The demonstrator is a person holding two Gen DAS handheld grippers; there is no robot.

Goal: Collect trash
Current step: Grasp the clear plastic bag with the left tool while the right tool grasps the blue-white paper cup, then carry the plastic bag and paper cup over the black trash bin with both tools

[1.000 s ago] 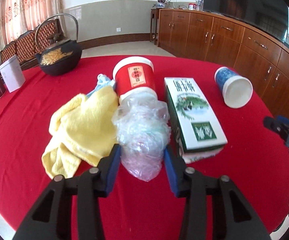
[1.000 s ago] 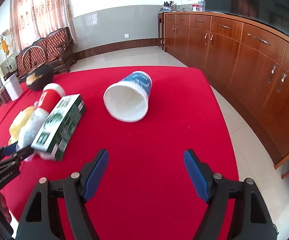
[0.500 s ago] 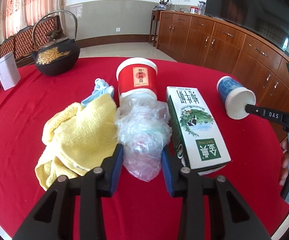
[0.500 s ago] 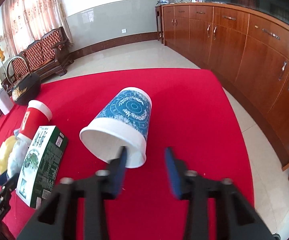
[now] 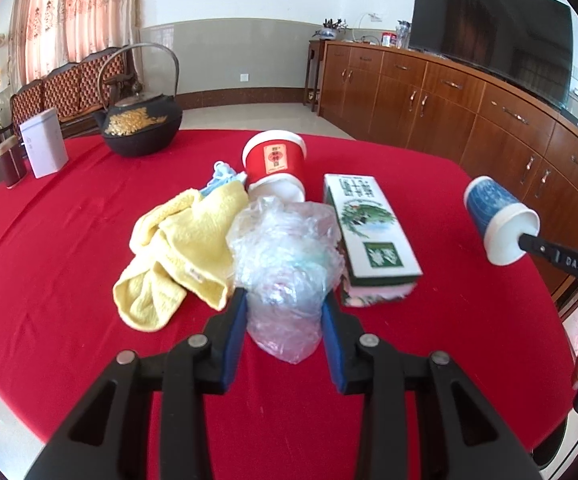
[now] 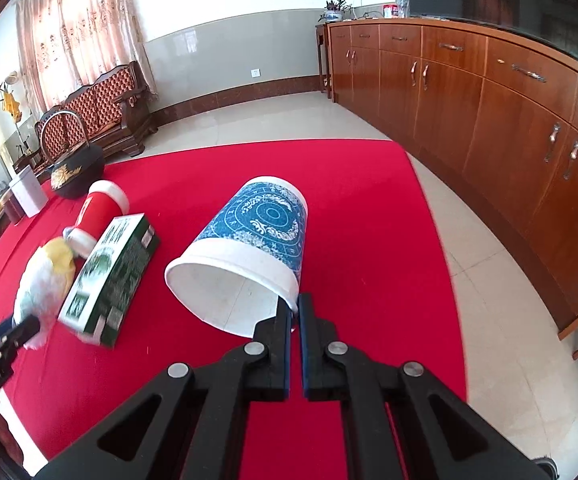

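Observation:
My left gripper (image 5: pixel 283 307) is shut on a crumpled clear plastic bag (image 5: pixel 287 268) and holds it over the red table (image 5: pixel 49 248). Beside the bag lie a yellow cloth (image 5: pixel 177 256), a red paper cup (image 5: pixel 275 160) on its side and a green-and-white carton (image 5: pixel 369 228). My right gripper (image 6: pixel 294 309) is shut on the rim of a blue-and-white paper cup (image 6: pixel 249 248) and holds it tilted above the table (image 6: pixel 349 184). That cup also shows in the left wrist view (image 5: pixel 497 220), lifted at the right.
A black iron teapot (image 5: pixel 139 128), a white box (image 5: pixel 45 148) and a dark jar (image 5: pixel 9 162) stand at the table's far left. Wooden cabinets (image 6: pixel 509 120) run along the right wall. The table edge drops to tiled floor (image 6: pixel 489 280) on the right.
My right gripper moved forward to the blue-and-white cup, shut on its rim and lifted it. My left gripper closed on the plastic bag and raised it slightly.

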